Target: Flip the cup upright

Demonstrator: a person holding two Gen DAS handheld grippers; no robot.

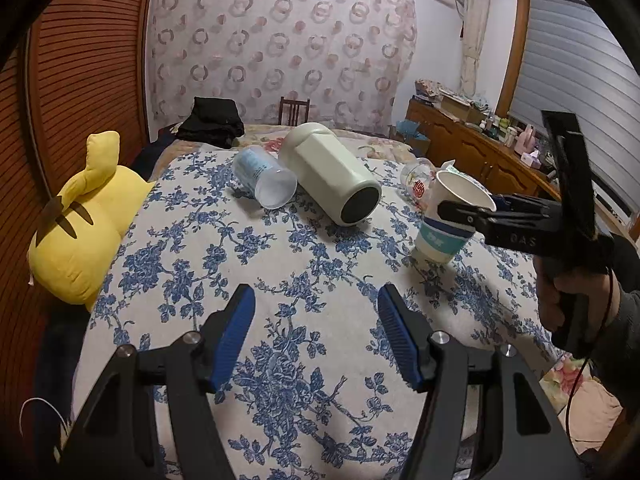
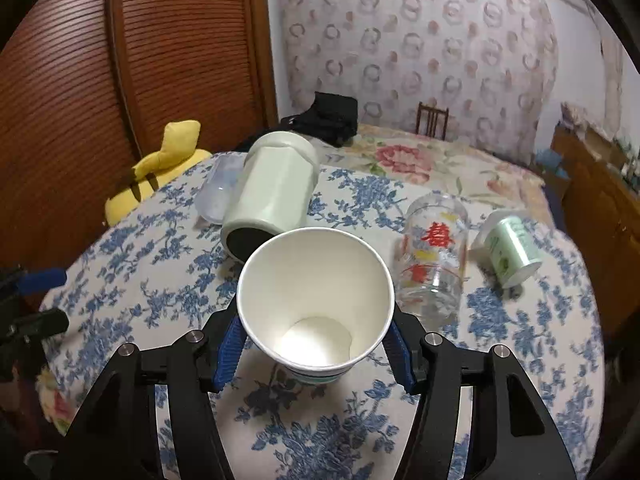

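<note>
Right gripper (image 2: 316, 344) clasps the upright paper cup (image 2: 316, 296) on the floral bedspread (image 2: 320, 440). Left gripper (image 1: 316, 336) hovers agape, holding nothing.

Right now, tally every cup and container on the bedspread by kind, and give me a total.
Paper cup, upright, in the right gripper: 1
Clear plastic cup, on its side: 1
Cream flask, on its side: 1
Printed glass, on its side: 1
Green yogurt cup, on its side: 1
Total: 5
</note>
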